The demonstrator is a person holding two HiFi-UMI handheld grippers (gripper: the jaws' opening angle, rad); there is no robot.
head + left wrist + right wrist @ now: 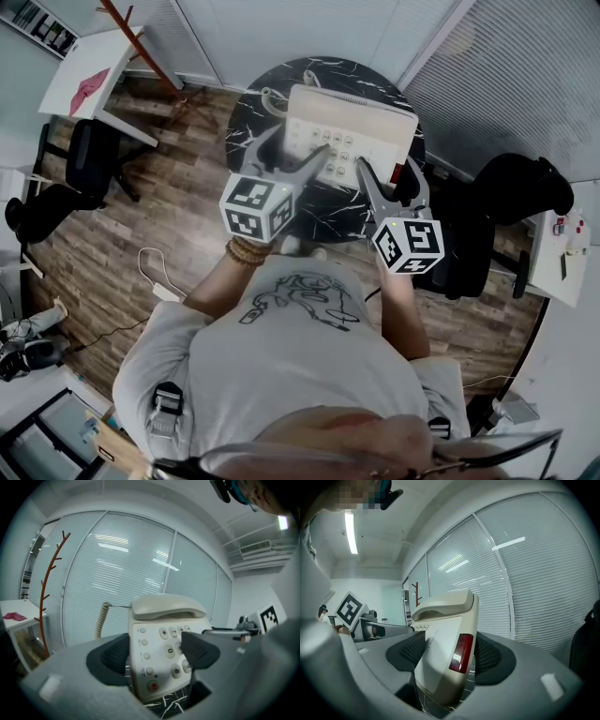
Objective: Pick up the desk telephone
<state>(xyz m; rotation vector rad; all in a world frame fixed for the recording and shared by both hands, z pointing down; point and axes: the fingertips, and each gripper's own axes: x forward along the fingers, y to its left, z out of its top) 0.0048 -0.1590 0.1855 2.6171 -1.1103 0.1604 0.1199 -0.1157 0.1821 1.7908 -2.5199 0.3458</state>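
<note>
A: Nearest first?

B: Printed grey shirt (300, 347), lowest in the head view. Then a beaded bracelet (246, 251) on the left wrist, just short of the near edge of the counter (239, 112).

A: And past that edge?

B: Marker cubes (255, 206), one at the back of each tool, both reaching in over the counter's near side. First the left tool (154, 656), clenched on the desk telephone (352, 131) with jaws wide. One pad against the left flank, the other pressed onto the keypad (171, 644). Then the right tool (447, 657), also clamped on it. One pad on the sloping top face, the other behind the side with the dark red panel (461, 653).

A: Whereabouts of the telephone itself?

B: Over the middle of the round black marble counter, gripped from both near corners. Handset (166, 607) cradled at the end toward the counter's far side. Resting on the marble or just clear of it? Hard to tell.

A: Anything further out?

B: Coiled cord (100, 620) rising near the counter's far left part. Black office chair (469, 244) just right of the counter, on the wood floor (159, 216). Reddish-brown coat stand (141, 47) beyond the counter to the left. White blinds (117, 573) behind glass along the counter's far side.
</note>
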